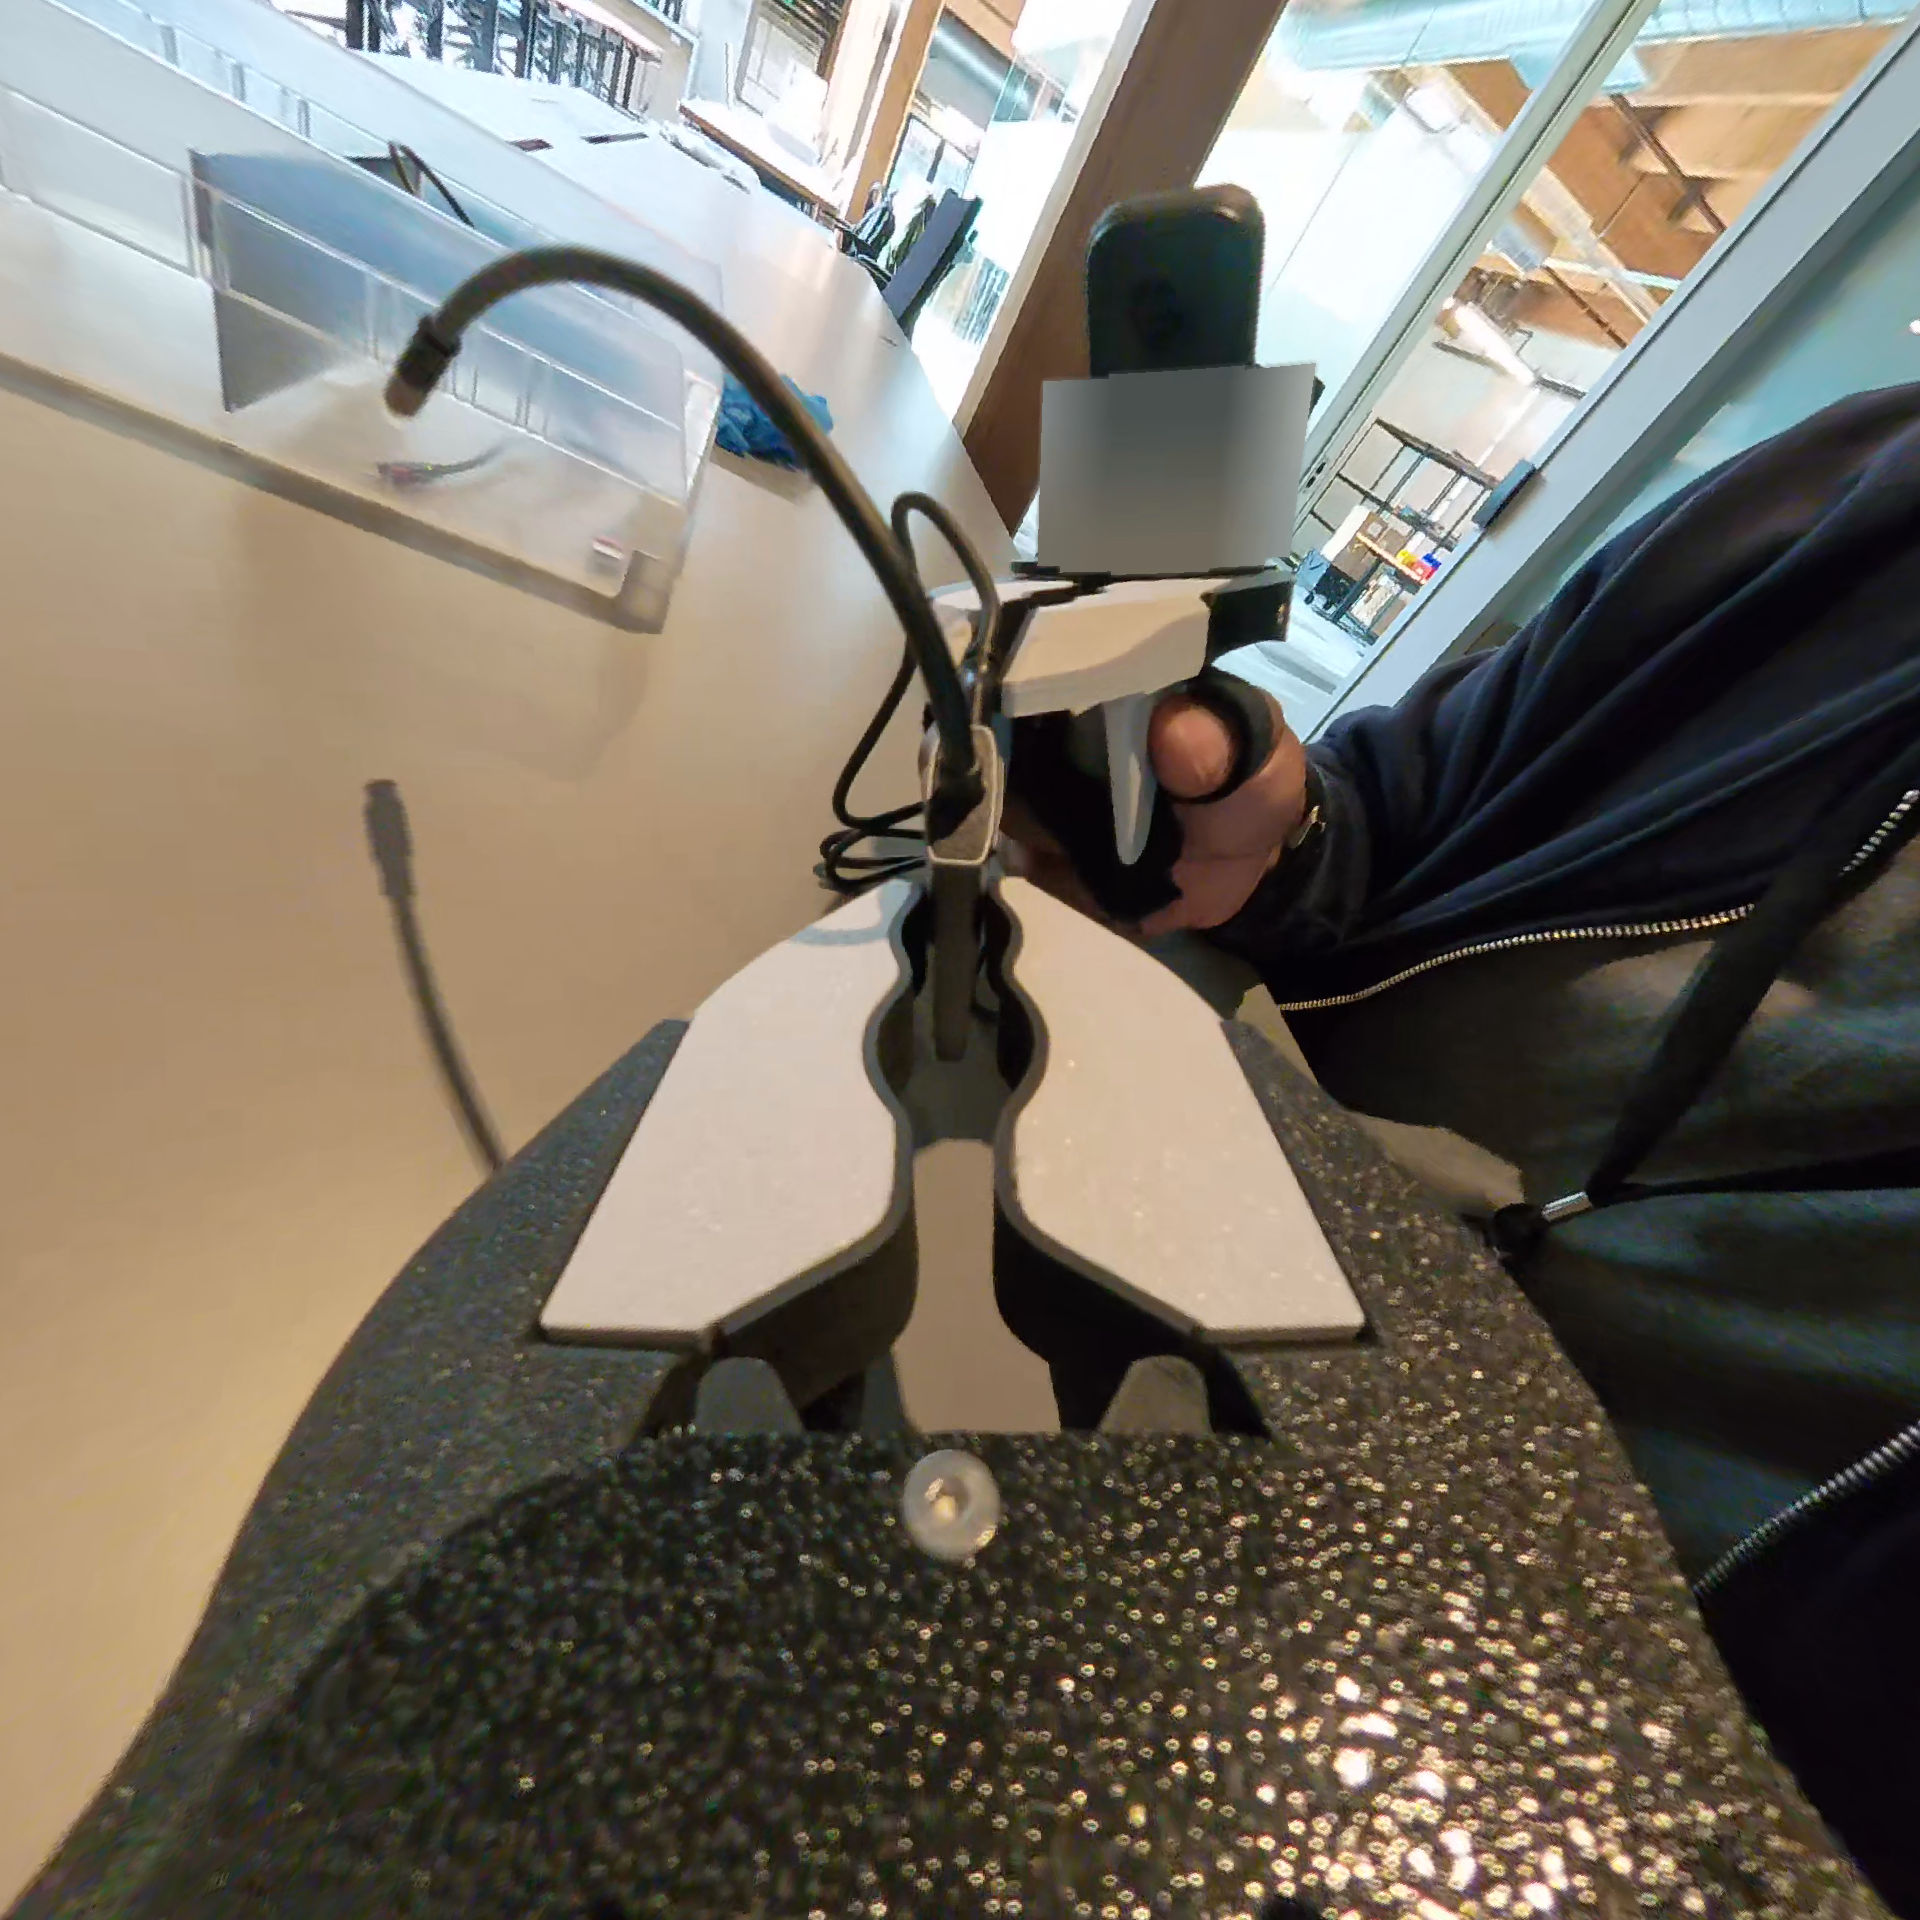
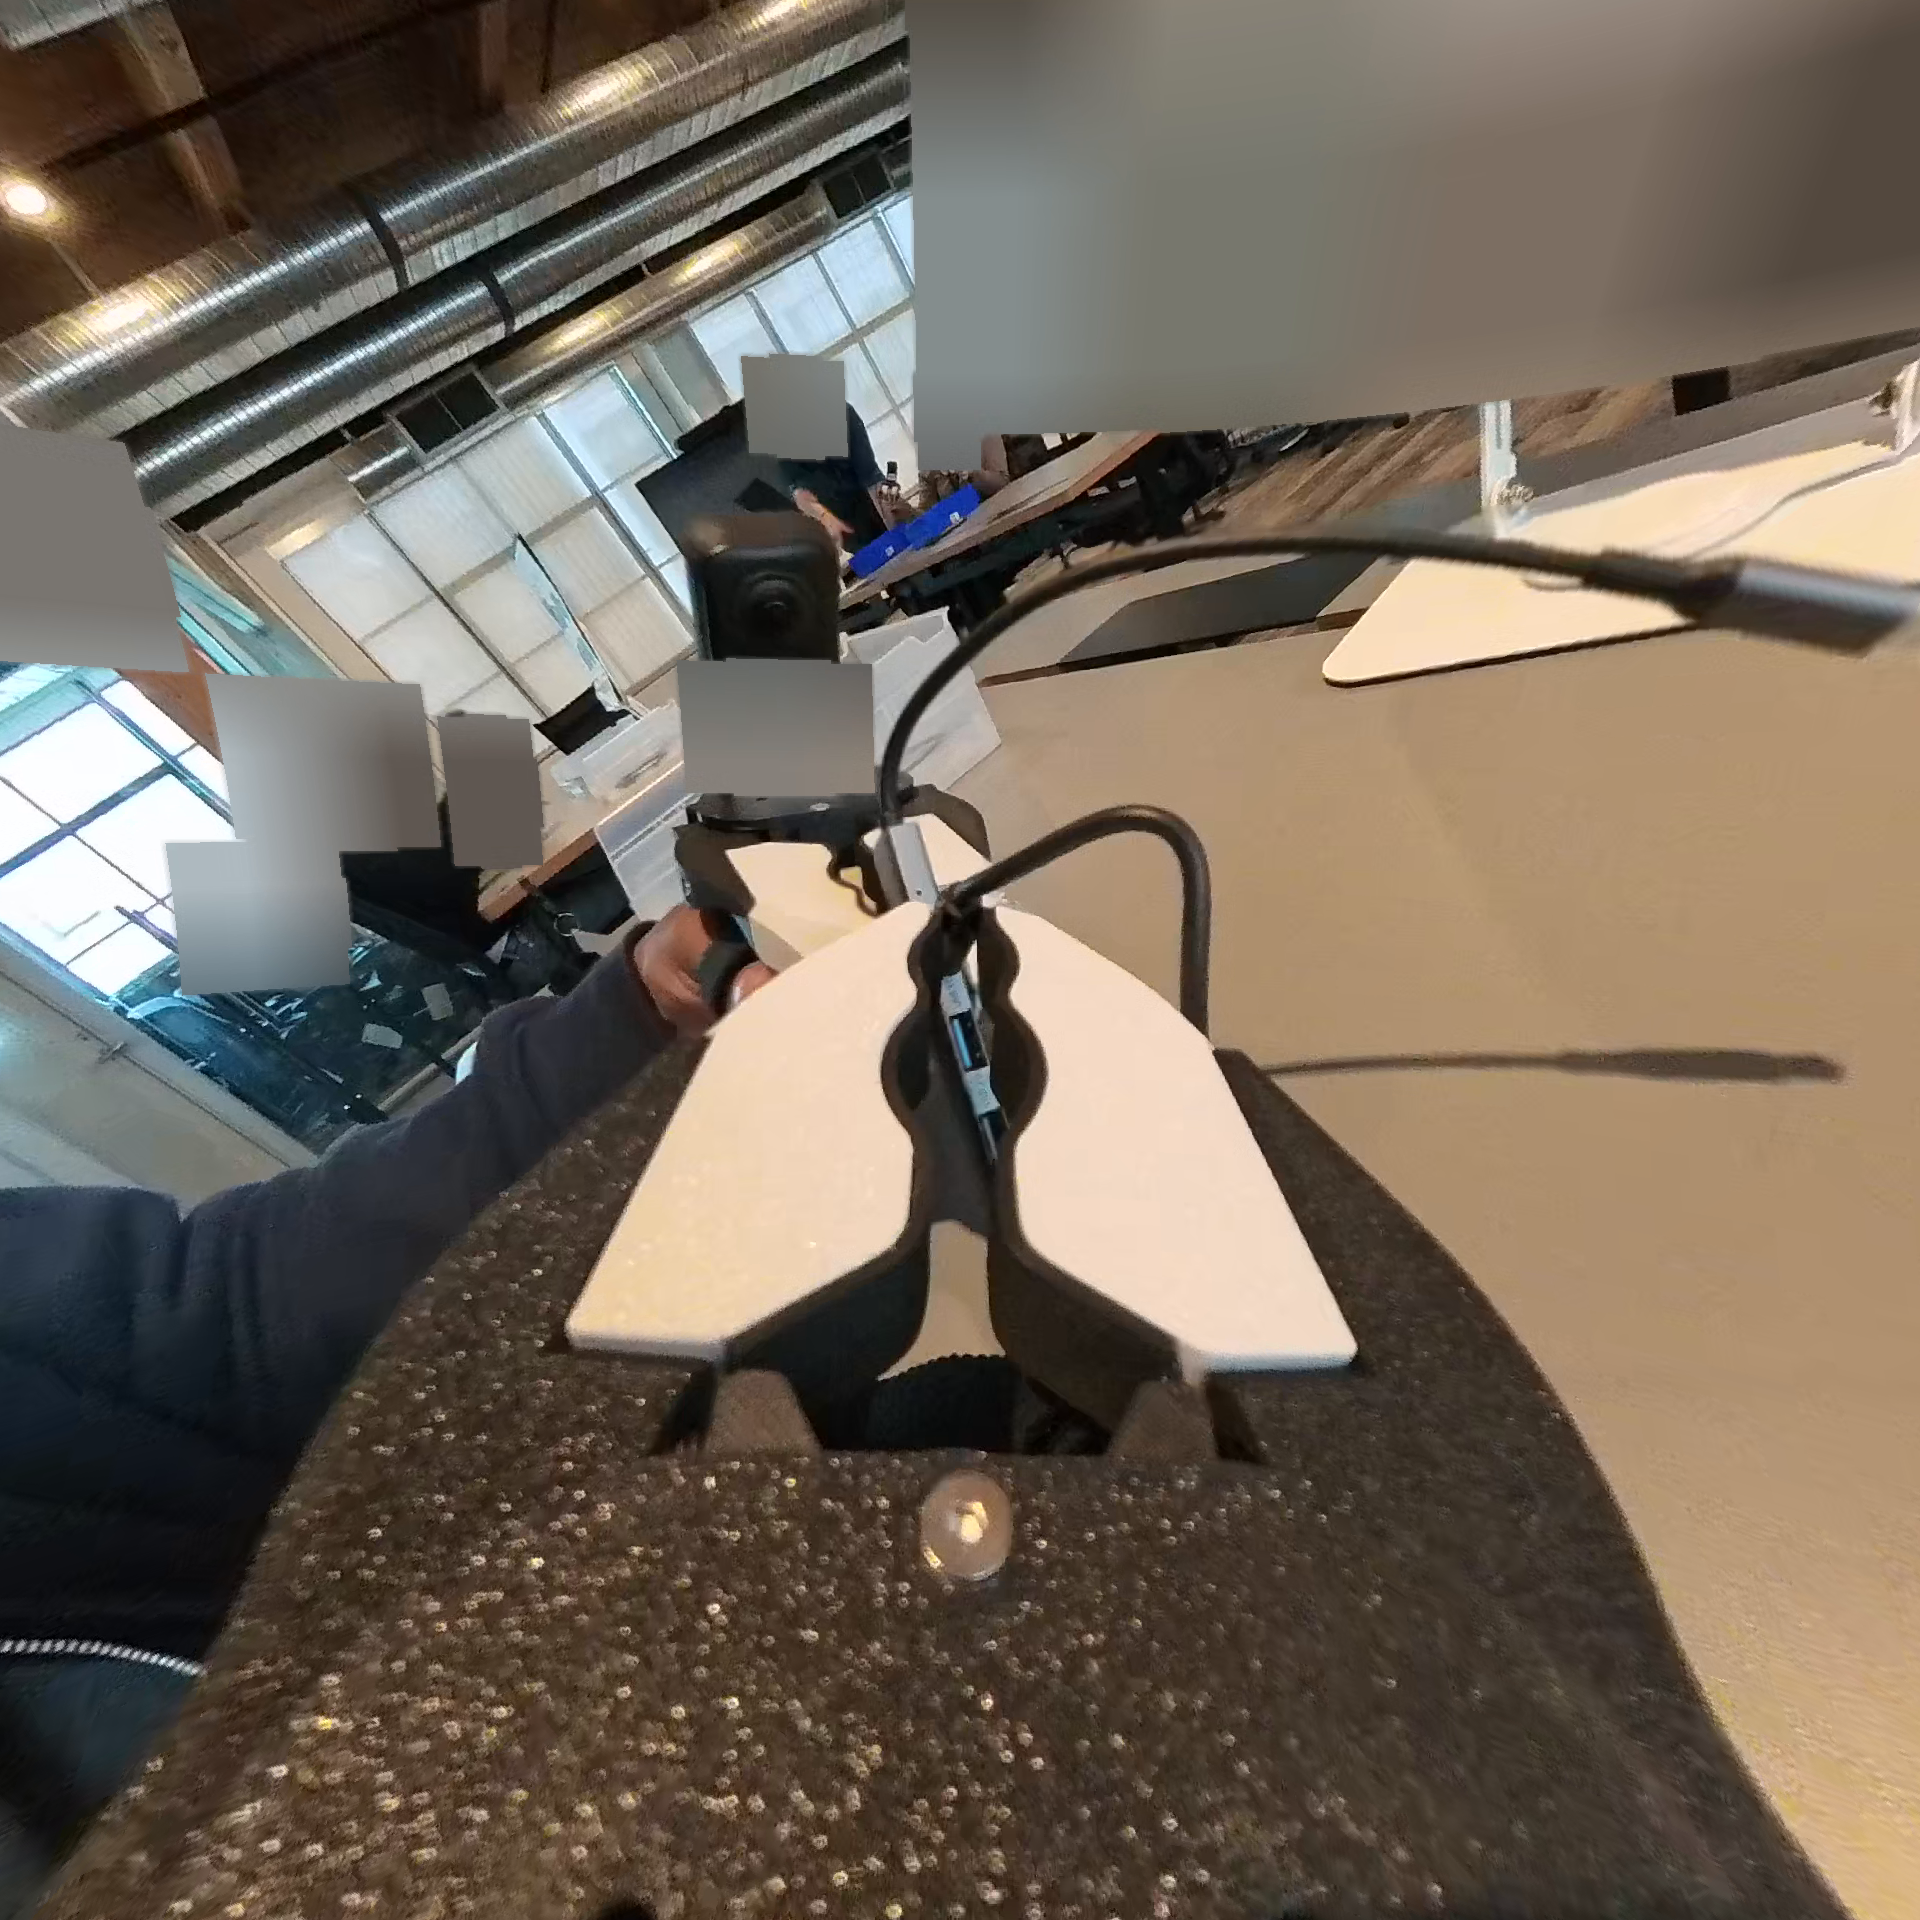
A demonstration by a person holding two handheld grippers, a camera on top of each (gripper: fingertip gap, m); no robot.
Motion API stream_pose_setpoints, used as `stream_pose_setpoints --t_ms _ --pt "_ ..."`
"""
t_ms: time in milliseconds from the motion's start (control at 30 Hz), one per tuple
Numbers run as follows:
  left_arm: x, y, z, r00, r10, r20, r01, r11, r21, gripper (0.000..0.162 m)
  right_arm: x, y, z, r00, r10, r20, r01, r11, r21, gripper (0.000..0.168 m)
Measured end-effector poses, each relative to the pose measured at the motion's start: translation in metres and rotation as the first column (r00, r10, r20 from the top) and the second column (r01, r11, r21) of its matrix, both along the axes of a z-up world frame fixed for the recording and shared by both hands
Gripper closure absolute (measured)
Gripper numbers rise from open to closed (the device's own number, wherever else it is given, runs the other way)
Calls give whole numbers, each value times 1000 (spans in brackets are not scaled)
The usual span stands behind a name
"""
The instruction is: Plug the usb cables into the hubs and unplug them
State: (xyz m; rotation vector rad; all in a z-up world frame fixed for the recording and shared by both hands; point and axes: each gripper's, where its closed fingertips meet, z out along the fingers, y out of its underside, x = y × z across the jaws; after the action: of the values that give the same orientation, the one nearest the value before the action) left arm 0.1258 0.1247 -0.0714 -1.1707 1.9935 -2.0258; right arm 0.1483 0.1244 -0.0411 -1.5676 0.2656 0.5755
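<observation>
Your right gripper (image 2: 961, 920) is clamped on the silver hub (image 2: 971, 1049), held up above the beige table (image 2: 1558, 935). Your left gripper (image 1: 951, 894) is pinched around a dark cable (image 1: 951, 977) meeting the hub (image 1: 964, 800); another cable's loose plug (image 1: 416, 369) arcs away free.

Left tool (image 1: 951, 914) and right tool (image 2: 961, 925) face each other, both clamped.

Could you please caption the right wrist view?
Right gripper clamps a hub above the table, its cable looping free.
</observation>
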Motion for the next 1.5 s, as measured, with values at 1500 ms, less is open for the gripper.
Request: stream_pose_setpoints --t_ms 1500 --pt "6 -10 -27 999 34 -9 -29 937 349 153 -5 -4 -19 907 108 408 -13 973 -230 163"
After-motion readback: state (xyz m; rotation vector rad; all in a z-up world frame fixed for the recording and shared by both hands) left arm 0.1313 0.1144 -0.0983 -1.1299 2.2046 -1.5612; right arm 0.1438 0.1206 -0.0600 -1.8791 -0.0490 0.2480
